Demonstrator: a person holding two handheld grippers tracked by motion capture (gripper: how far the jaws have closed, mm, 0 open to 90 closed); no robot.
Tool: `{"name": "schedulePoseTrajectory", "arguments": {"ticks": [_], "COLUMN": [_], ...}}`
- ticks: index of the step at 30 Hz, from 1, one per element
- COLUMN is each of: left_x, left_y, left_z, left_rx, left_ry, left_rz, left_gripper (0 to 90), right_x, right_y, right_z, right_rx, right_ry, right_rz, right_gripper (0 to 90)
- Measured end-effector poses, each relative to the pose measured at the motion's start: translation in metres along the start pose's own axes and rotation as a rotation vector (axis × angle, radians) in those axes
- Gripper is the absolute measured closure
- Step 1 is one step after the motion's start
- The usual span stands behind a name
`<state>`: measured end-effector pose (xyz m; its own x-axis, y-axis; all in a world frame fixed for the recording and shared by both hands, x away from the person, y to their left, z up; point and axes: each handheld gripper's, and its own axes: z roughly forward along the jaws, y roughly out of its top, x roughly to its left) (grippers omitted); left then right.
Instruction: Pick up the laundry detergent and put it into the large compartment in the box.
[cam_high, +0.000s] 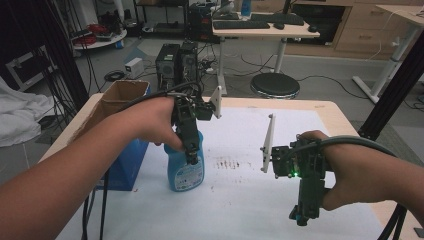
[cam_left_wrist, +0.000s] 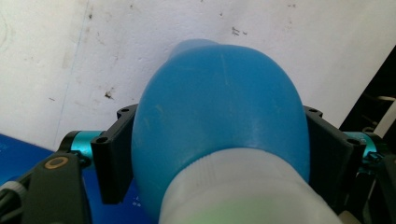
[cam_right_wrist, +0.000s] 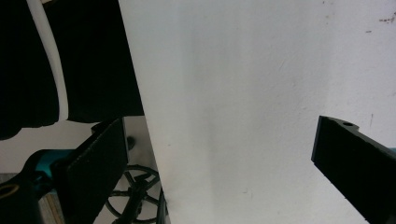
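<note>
A blue plastic bottle (cam_high: 186, 172) with a printed label stands upright on the white table cover (cam_high: 240, 205), left of centre. My left gripper (cam_high: 192, 158) comes down on it from above. In the left gripper view the bottle (cam_left_wrist: 219, 107) and its white neck (cam_left_wrist: 243, 186) sit between the two black jaws, which press on its sides. My right gripper (cam_high: 301, 219) hangs over the cover near the front right, pointing down. In the right gripper view the right gripper (cam_right_wrist: 222, 123) has its jaws wide apart, with nothing between them.
An open cardboard box (cam_high: 125, 95) rests on a blue box (cam_high: 127, 165) just left of the bottle. Dark smudges (cam_high: 227, 162) mark the cover at mid-table. A black frame post (cam_high: 395, 90) rises at the table's right edge. Beyond the table stand computers, a stool and a desk.
</note>
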<state>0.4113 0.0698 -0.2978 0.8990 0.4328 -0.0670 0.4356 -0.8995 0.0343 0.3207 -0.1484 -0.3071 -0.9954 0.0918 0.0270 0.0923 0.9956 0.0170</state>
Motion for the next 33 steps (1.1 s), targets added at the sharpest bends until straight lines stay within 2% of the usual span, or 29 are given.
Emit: {"name": "schedulePoseTrajectory", "arguments": {"ticks": [7,9,11,12,19,26,33], "left_x": [-0.0005,-0.0007,-0.0009,-0.0009,-0.0013,-0.0017,-0.0027], "left_y": [0.0,0.0002,0.0007,0.001,0.0015,0.0015,0.0013], "left_z": [-0.0005,-0.0011,-0.0003,-0.0003,-0.0001,0.0001,0.0002], "left_rx": [-0.006,-0.01,-0.005,-0.007,-0.001,0.007,0.007], "left_ry": [0.003,-0.001,0.002,0.002,0.006,0.027,0.036], "left_rz": [0.0,0.006,0.011,0.012,0.009,0.012,0.023], "left_gripper": [23.0,29.7,29.6,30.0,32.9,38.0,38.8], "right_x": [-0.0001,0.0001,-0.0009,0.0,-0.0006,-0.0006,-0.0009], "right_y": [0.0004,0.0002,-0.0001,0.0,-0.0006,-0.0007,-0.0007], "right_z": [0.0002,0.0,0.0,-0.0001,0.0,0.0,0.0011], "right_rx": [-0.001,0.001,0.004,0.0,-0.003,-0.006,-0.005], "right_ry": [0.001,0.003,-0.005,0.0,-0.002,-0.003,0.0], "right_rz": [-0.003,-0.001,-0.012,0.001,-0.003,-0.002,-0.001], "right_gripper": [3.0,3.0,3.0,3.0,3.0,3.0,3.0]}}
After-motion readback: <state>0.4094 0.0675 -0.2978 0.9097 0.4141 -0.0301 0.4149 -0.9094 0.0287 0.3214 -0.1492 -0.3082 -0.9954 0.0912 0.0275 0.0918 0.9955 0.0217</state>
